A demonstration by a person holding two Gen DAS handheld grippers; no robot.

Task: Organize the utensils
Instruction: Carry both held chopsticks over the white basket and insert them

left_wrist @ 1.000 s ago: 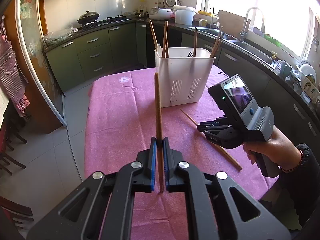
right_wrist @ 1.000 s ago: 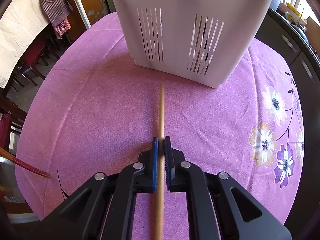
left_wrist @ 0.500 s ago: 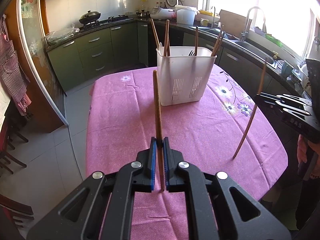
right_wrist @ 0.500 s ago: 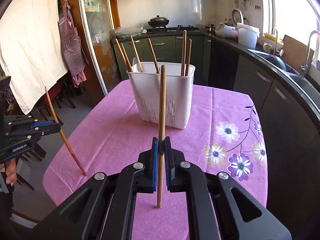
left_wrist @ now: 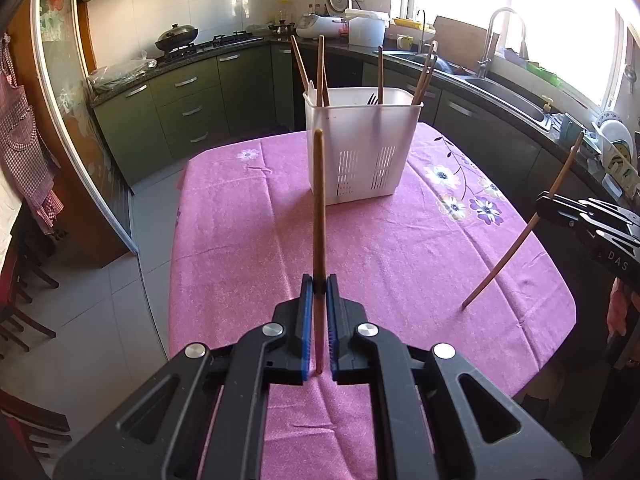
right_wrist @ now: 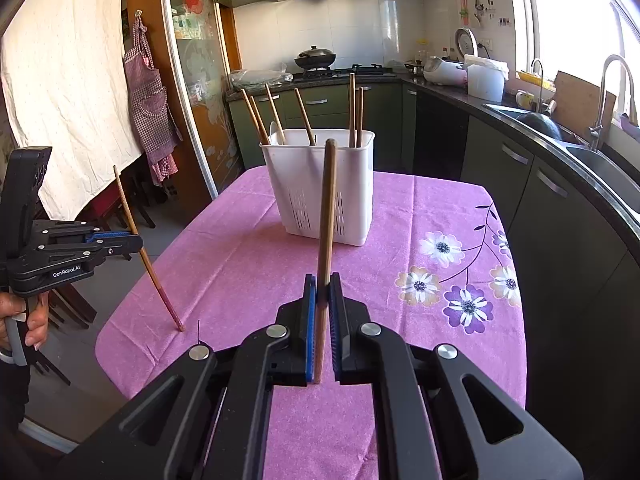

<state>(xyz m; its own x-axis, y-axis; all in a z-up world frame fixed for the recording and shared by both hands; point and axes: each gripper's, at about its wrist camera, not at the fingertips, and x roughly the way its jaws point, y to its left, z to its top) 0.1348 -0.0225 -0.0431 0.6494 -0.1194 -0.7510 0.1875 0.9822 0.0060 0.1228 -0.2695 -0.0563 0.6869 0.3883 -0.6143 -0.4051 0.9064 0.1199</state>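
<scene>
A white slotted utensil holder [left_wrist: 362,148] stands on the pink tablecloth with several wooden chopsticks and a fork in it; it also shows in the right wrist view [right_wrist: 320,188]. My left gripper [left_wrist: 319,286] is shut on a brown chopstick [left_wrist: 319,204], held upright above the table's near end; in the right wrist view this gripper [right_wrist: 134,240] is at the left edge. My right gripper [right_wrist: 323,284] is shut on another chopstick [right_wrist: 326,216], upright; in the left wrist view that chopstick [left_wrist: 520,236] slants at the right.
The table [left_wrist: 248,240] carries a pink floral cloth. Dark green kitchen cabinets [left_wrist: 180,112] and a counter with sink [left_wrist: 512,96] run behind and to the right. Chairs [right_wrist: 132,200] stand left of the table.
My right gripper lifted its chopstick off the table near the holder and pulled back and up to the table's right side. My left gripper stayed about where it was, still holding its chopstick.
</scene>
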